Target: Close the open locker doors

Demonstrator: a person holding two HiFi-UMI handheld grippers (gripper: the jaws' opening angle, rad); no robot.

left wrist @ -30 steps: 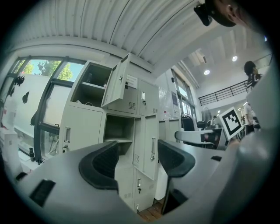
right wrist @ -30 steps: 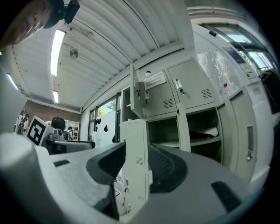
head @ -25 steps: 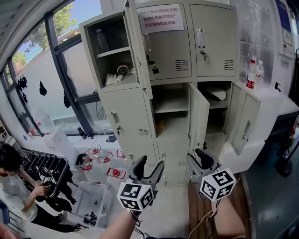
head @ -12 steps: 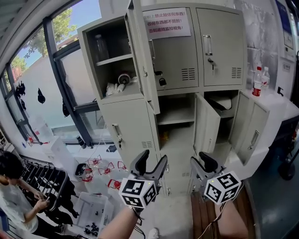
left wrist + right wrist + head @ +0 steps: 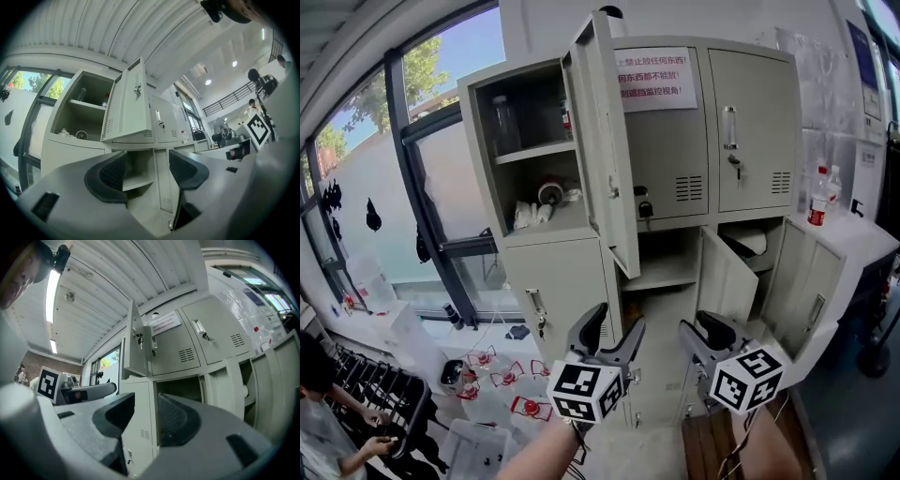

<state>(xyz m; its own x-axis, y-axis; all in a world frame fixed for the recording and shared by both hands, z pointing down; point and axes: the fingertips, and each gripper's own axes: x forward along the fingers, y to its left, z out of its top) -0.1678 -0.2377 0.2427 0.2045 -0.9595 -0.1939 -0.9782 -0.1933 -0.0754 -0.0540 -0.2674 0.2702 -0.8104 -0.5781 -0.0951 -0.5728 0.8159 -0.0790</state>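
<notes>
Hanging open, the top left locker door is seen far ahead; the lower middle door and lower right door are open too. Left claw and right claw are held near, released, empty.

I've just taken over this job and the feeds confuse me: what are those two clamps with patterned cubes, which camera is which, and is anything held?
There is no robot arm: a person holds a clamp in each hand. The head view looks down from the person's head at the left gripper and right gripper; the cubes are part of them. The other two views ride on the grippers. Both have jaws apart and hold nothing. Ahead stands a locker with upper left door, lower middle door and lower right door open.
</notes>
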